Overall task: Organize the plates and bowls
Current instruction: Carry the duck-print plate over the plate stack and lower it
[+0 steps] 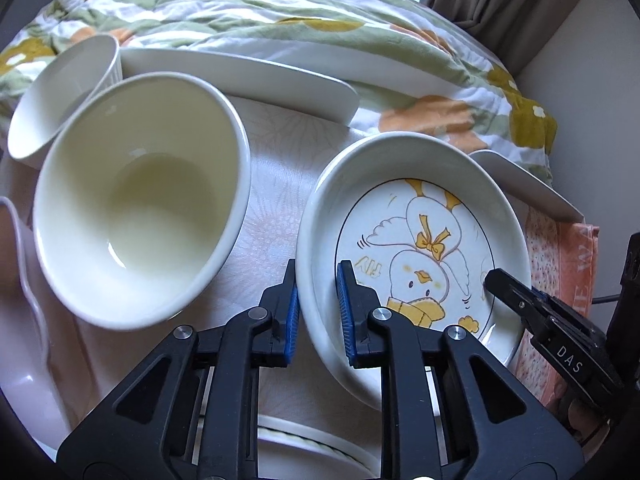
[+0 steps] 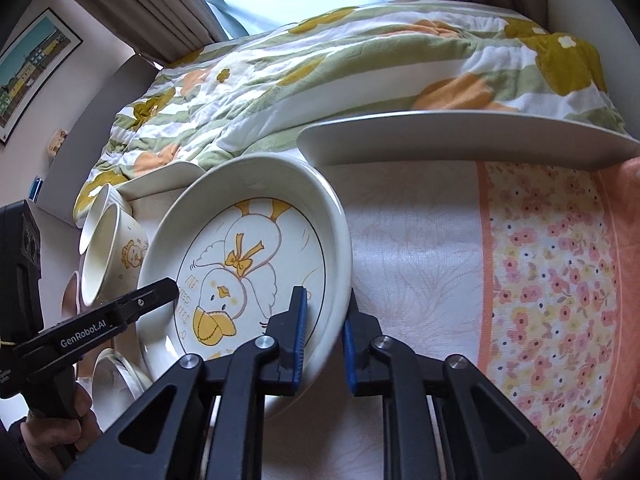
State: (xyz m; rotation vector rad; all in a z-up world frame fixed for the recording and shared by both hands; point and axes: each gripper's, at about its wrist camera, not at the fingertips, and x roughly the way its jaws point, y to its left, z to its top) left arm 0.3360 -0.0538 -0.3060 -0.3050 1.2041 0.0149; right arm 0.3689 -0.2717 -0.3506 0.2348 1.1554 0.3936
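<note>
Writing first: "GenRobot.AI" in white on the side of the left gripper (image 2: 158,294) as seen from the right wrist; "DAS" on the right gripper (image 1: 496,280) as seen from the left wrist; "FLY" printed upside down on the duck plate (image 1: 408,248); partial letters "E WA" on the orange edge of the cloth (image 1: 576,264). Duck plate: white, deep rim, thin dark ring around a cartoon duckling with yellow bow, scarf and feet. It sits tilted, toward the right part of the table, on the pale patterned cloth. Left gripper (image 1: 318,312) straddles the plate's left rim, blue pads either side, a gap showing; cannot tell if clamped. Right gripper (image 2: 324,340) straddles the opposite rim; contact likewise unclear. Cream bowl (image 1: 136,204) lies tipped just left of the plate, a smaller white bowl (image 1: 64,92) behind it. White plates (image 1: 240,76) line the far edge, against a floral blanket (image 1: 280,12).
</note>
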